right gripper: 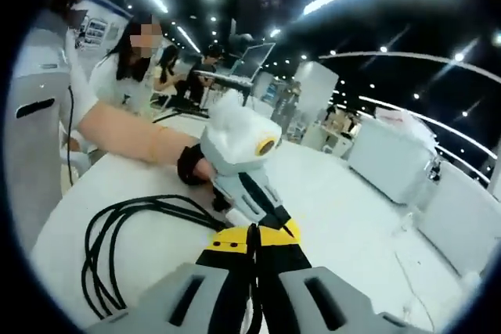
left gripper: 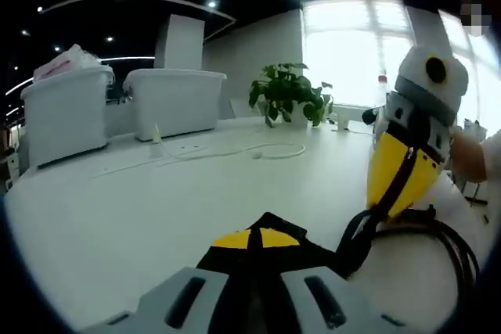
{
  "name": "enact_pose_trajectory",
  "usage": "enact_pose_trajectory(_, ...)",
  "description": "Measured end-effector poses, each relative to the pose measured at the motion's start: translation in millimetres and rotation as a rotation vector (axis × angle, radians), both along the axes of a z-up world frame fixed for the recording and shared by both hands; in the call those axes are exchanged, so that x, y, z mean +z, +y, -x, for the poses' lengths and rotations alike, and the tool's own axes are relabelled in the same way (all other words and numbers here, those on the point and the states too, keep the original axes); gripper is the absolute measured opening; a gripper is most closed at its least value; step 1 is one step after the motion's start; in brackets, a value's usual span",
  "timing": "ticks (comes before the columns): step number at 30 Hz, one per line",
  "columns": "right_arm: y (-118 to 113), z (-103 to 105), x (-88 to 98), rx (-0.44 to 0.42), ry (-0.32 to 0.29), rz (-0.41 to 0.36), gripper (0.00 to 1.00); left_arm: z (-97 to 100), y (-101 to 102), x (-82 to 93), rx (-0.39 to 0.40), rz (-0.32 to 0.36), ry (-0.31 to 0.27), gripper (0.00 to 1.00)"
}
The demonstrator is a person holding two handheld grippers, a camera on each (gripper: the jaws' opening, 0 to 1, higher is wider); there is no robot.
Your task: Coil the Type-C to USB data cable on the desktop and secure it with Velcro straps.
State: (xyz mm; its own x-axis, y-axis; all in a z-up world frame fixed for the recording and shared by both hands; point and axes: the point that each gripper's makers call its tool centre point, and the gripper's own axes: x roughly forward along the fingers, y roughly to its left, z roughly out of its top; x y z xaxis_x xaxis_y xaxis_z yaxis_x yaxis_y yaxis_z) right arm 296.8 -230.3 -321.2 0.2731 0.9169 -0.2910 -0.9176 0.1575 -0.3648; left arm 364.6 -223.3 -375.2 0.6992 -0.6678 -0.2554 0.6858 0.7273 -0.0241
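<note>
A black data cable point(right gripper: 106, 244) lies in several loose loops on the white desk point(right gripper: 344, 217), left of my right gripper point(right gripper: 252, 236). Its strands gather right at that gripper's shut yellow tips, which look closed on the bundle. In the left gripper view the same cable point(left gripper: 450, 232) curves at the lower right, under the right gripper point(left gripper: 368, 224), which tilts down onto it. My left gripper point(left gripper: 254, 238) has its jaws shut with nothing visible between them. In the right gripper view the left gripper point(right gripper: 235, 213) points down beside the gathered strands, tip to tip with the right one.
A thin white cable point(left gripper: 262, 150) trails across the far desk point(left gripper: 156, 209). Two white bins point(left gripper: 168, 99) and a potted plant point(left gripper: 286, 95) stand at the back. A person's forearm point(right gripper: 129, 142) rests on the desk behind the left gripper. Other people sit further back.
</note>
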Motion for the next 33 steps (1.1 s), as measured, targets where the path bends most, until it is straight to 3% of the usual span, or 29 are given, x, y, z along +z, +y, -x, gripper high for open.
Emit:
enact_pose_trajectory(2, -2, -11, -3.9, -0.027, 0.046, 0.013, 0.02, -2.5, 5, 2.5, 0.037, 0.042, 0.019, 0.03)
enact_pose_trajectory(6, 0, -21, -13.9, -0.025, 0.059, 0.058, 0.02, -0.4, 2, 6.9, 0.028, 0.079, 0.027, 0.03)
enact_pose_trajectory(10, 0, -29, -26.6, -0.034, 0.101, 0.081, 0.02, 4.6, -6, -1.2, 0.012, 0.012, 0.013, 0.03)
enact_pose_trajectory(13, 1, -30, -28.4, -0.027, 0.137, 0.066, 0.02, 7.1, -14, -0.6, -0.009, 0.007, 0.007, 0.03)
enact_pose_trajectory(27, -1, -54, -39.2, -0.080, 0.152, 0.134, 0.02, 7.0, -11, -1.5, -0.006, 0.009, 0.006, 0.03)
enact_pose_trajectory(33, -2, -57, -54.9, -0.083, 0.159, 0.197, 0.02, 6.6, -11, -1.5, -0.005, 0.010, 0.007, 0.03)
